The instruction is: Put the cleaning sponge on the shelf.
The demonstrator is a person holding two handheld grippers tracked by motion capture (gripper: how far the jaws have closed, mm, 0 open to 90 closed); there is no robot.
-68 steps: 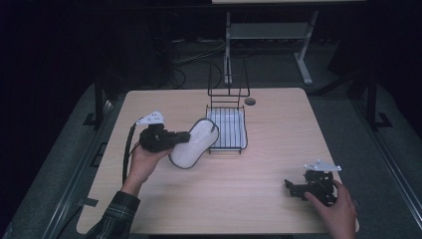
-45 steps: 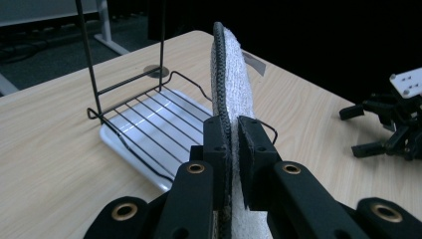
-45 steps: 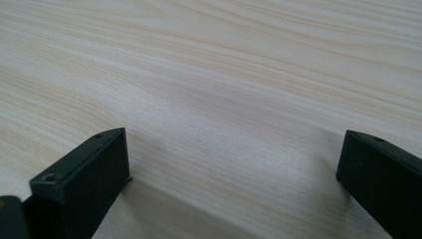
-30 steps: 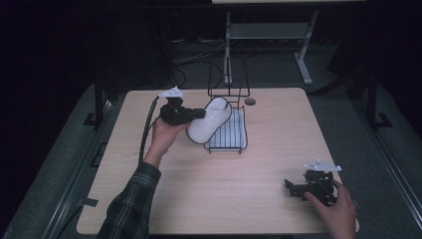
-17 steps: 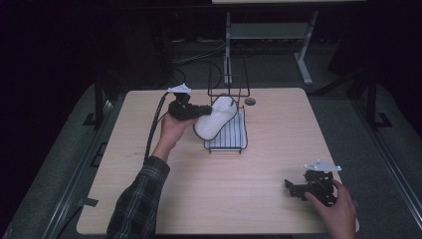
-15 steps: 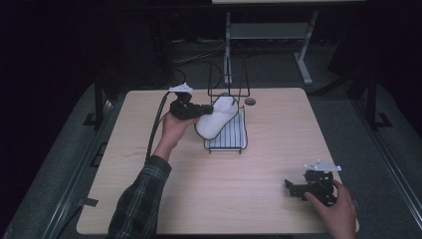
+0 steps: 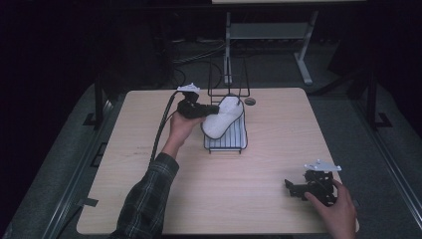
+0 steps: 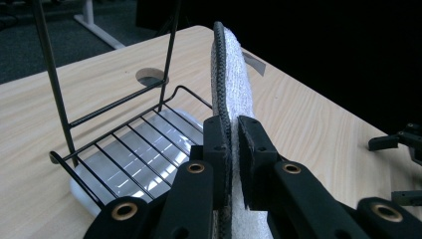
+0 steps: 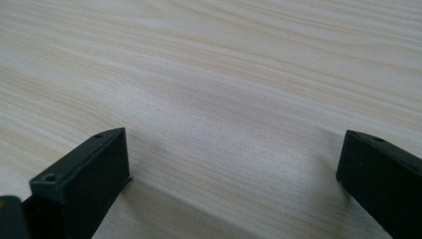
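Up near the far edge of the tabletop point(image 7: 149, 199), a white, dark-edged pad point(image 7: 221, 117) was held on edge over the black wire rack point(image 7: 226, 142) — pinched tight between the jaws of the left gripper point(image 7: 211, 108), as was seen close up from the left gripper view, where the pad point(image 8: 231, 74) stood upright above the rack's bars point(image 8: 129, 149). By the near right corner the right gripper point(image 7: 293, 188) was rested low on the wood, its jaws spread wide with nothing between them.
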